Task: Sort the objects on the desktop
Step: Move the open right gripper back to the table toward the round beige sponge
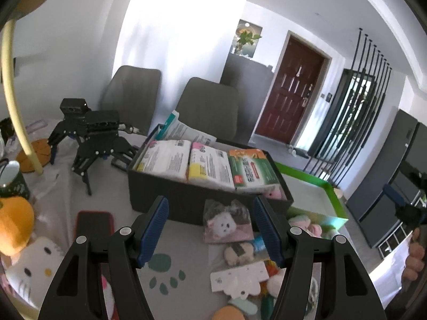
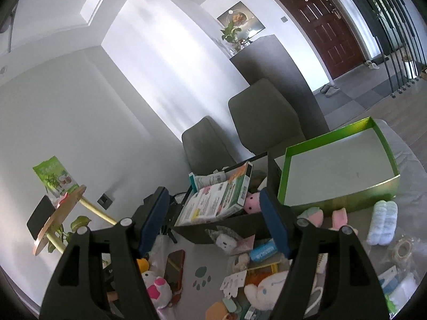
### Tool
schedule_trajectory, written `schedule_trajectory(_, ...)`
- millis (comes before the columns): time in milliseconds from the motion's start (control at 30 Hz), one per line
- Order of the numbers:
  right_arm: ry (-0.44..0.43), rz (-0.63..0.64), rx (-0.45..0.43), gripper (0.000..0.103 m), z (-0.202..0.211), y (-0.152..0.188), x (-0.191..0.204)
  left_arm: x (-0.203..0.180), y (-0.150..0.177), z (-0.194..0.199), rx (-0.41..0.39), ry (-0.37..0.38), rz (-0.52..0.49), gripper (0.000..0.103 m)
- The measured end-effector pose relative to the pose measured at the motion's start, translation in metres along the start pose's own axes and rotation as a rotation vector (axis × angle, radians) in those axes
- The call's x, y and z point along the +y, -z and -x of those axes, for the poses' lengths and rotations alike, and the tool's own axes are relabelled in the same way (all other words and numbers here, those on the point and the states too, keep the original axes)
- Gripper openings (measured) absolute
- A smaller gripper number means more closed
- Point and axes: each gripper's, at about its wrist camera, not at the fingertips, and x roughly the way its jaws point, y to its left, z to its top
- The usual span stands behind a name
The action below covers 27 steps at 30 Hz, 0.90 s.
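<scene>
At the lower left of the left wrist view lie a white cat plush [image 1: 34, 261] and a red phone [image 1: 94, 222] on the worktop [image 1: 181, 242]. Toward the centre, the left tongs [image 1: 210, 229] hang released and empty above the clutter, their blue pads framing a bagged white bear toy [image 1: 226, 225] that lies just in front of the black box [image 1: 186, 200]. That box is already packed with tissue packs [image 1: 184, 164] and a green carton [image 1: 250, 170]. To the right sits the green tray [image 1: 331, 189], bare inside.

In the right wrist view the right tongs [image 2: 214, 226] are likewise spread wide with nothing between them, above the same pile at bottom centre.

This looks like the choosing step, between picks. The next move probably calls for lowering one pair squarely over a single small item, likely the bagged toy, closing on it without snagging neighbours.
</scene>
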Motion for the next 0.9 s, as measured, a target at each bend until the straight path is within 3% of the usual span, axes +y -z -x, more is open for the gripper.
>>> schedule_trajectory(167, -0.021, 0.025, 0.035, 0.072, 0.005, 0.029, 0.013, 0.01, 0.054, -0.005, 0.079, 0.049, -0.004, 0.066)
schedule_trajectory(233, -0.029, 0.033, 0.089, 0.075, 0.0, 0.062, 0.012, 0.011, 0.074, -0.011, 0.125, 0.05, -0.02, 0.066)
schedule_trajectory(333, -0.063, -0.019, 0.24, 0.075, -0.026, 0.114, 0.0, 0.014, 0.1, -0.018, 0.181, 0.085, -0.014, 0.066)
schedule_trajectory(467, -0.099, -0.078, 0.37, 0.072, -0.059, 0.148, -0.006, 0.011, 0.128, -0.025, 0.236, 0.132, -0.058, 0.066)
schedule_trajectory(700, -0.094, -0.086, 0.495, 0.072, -0.094, 0.184, -0.005, 0.009, 0.146, -0.024, 0.29, 0.204, -0.087, 0.066)
schedule_trajectory(900, -0.09, -0.13, 0.57, 0.072, -0.112, 0.203, -0.015, 0.004, 0.153, -0.028, 0.323, 0.197, -0.121, 0.066)
